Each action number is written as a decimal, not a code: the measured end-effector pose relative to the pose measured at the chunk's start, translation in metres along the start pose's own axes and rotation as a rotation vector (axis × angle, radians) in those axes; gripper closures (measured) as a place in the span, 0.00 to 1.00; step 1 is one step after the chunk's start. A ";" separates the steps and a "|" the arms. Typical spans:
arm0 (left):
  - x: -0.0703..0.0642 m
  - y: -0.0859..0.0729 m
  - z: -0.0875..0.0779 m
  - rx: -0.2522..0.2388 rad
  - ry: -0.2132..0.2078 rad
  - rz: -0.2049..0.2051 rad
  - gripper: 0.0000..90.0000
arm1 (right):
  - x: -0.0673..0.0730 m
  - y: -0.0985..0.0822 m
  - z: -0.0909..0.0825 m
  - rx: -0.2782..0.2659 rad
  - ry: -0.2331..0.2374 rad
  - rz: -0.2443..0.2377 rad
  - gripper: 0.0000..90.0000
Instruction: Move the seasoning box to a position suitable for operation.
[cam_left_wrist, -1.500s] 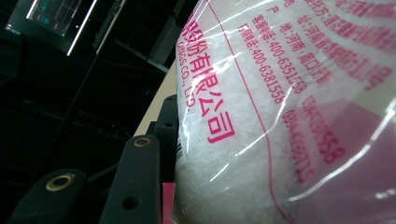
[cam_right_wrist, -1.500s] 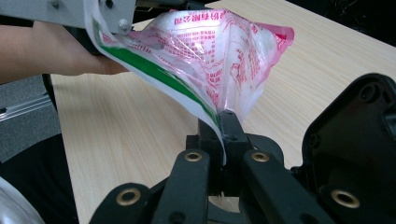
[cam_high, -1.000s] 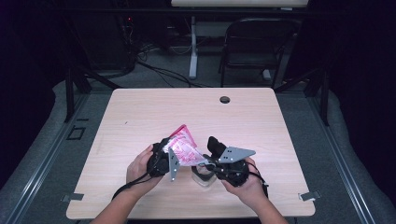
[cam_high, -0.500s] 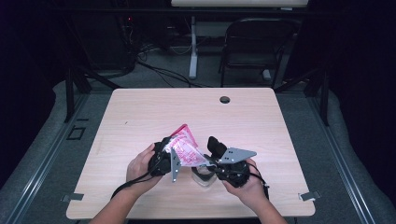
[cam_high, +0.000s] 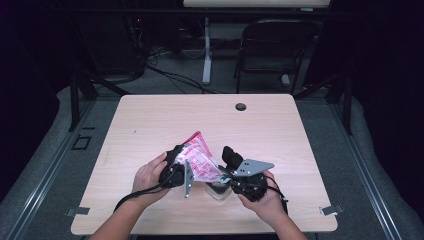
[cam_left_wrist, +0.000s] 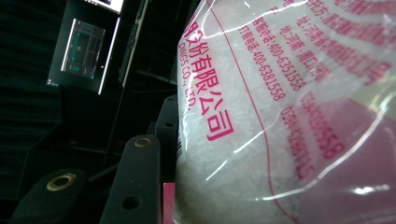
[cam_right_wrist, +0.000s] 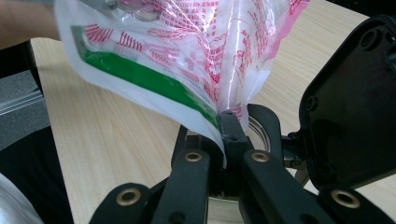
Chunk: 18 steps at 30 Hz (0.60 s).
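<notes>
The plastic bag (cam_high: 200, 159), clear with red print and white granules inside, hangs above the near middle of the bench (cam_high: 150, 120), held between your two claws. Your right claw (cam_right_wrist: 223, 122) is pinched tight on its green-striped bottom edge, just over a small clear jar (cam_high: 218, 190) standing on the bench. Your left claw (cam_high: 181, 161) presses against the bag's other side; whether its jaws are clamped on it you cannot tell from here.

Clear plastic bag (cam_high: 200, 160) with red print, held above the table (cam_high: 300, 130).
White granular contents are seen through the film (cam_left_wrist: 243, 140); a green band is printed along one edge (cam_right_wrist: 144, 74), which is pinched between jaws.
</notes>
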<state>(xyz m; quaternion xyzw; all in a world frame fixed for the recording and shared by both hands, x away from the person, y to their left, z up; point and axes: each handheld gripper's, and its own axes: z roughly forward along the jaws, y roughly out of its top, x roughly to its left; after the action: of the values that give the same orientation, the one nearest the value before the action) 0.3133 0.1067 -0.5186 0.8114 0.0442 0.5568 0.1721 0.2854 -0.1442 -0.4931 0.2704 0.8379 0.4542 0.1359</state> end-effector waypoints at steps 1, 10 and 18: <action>0.000 0.000 0.000 0.000 0.001 0.010 0.71 | 0.000 0.000 0.000 0.001 -0.001 -0.001 1.00; 0.003 0.001 0.001 -0.010 0.000 0.062 0.71 | 0.000 -0.001 0.000 -0.004 -0.009 0.000 1.00; 0.005 0.001 0.000 -0.011 -0.003 0.089 0.72 | 0.000 -0.001 0.000 -0.007 -0.013 0.002 1.00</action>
<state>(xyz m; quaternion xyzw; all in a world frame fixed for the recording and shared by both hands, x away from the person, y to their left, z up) 0.3152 0.1065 -0.5143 0.8123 0.0049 0.5631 0.1517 0.2848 -0.1449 -0.4938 0.2735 0.8352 0.4556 0.1419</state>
